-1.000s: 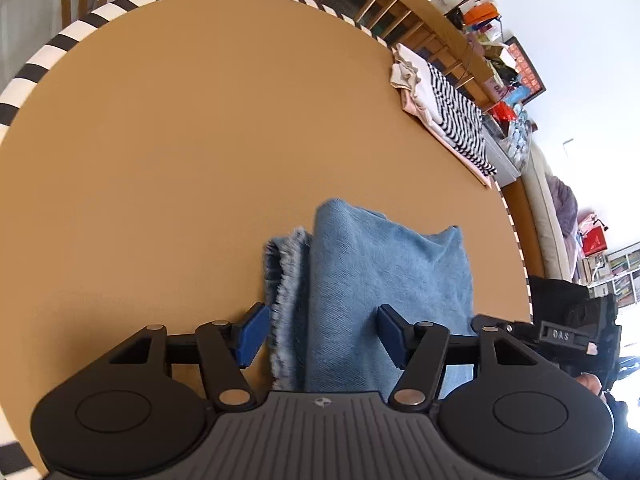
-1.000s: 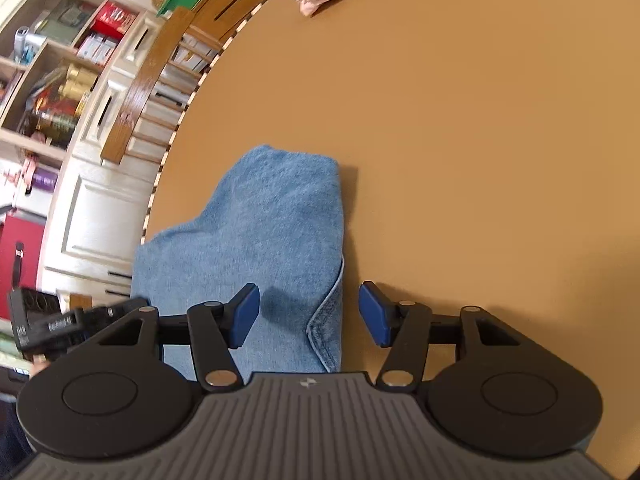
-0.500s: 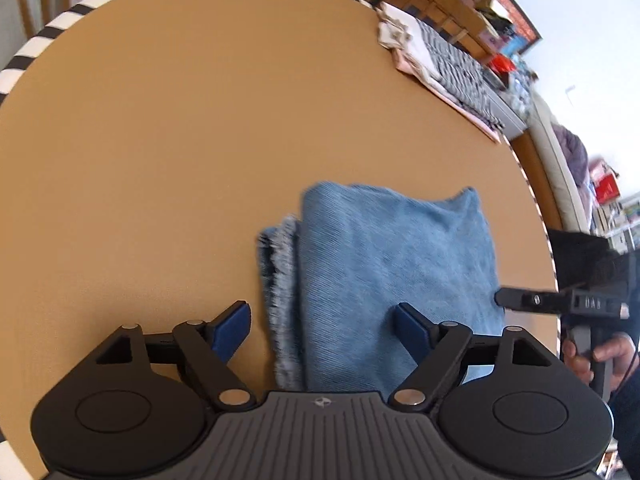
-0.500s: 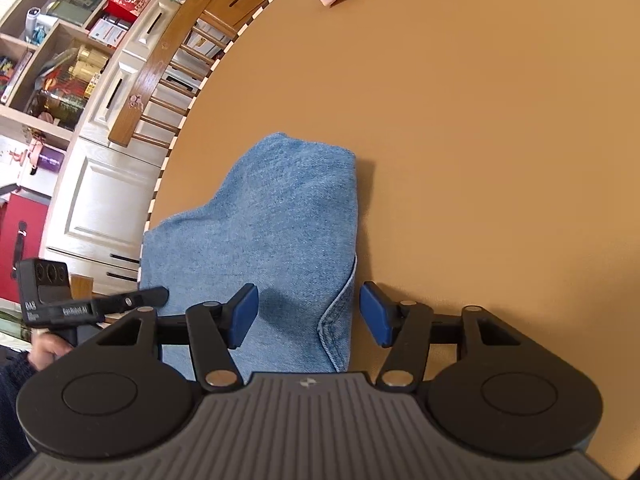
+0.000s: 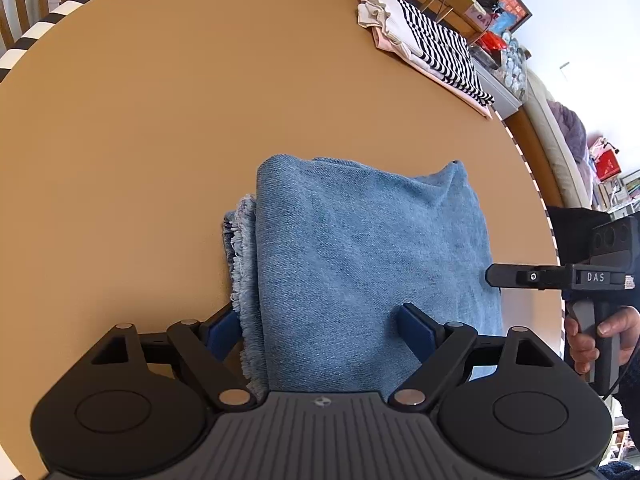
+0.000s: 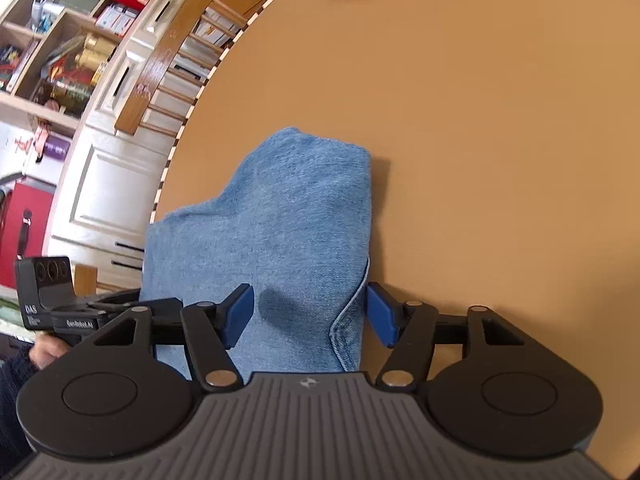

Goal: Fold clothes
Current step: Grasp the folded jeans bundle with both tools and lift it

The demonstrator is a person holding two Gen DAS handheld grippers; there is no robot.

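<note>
Our left gripper (image 5: 318,326) fingers (image 5: 416,326) stand spread, straddling the frayed-hem side of the folded denim (image 5: 360,260) without pinching it. Our right gripper (image 6: 310,314) fingers (image 6: 380,312) are likewise apart, bracketing the seamed edge of the denim (image 6: 280,240), nothing held. The bundle lies near the table (image 5: 140,140) rim closest to us, one side reaching toward that rim. Its long axis runs away from us, folded end pointing toward the table centre, frayed hems (image 5: 240,264) peeking out at left. Risk, as we judge it: closing on only the top layer would peel the fold open; a careless nudge could drag the bundle off the edge. A striped stack (image 5: 432,48) sits well apart.
</note>
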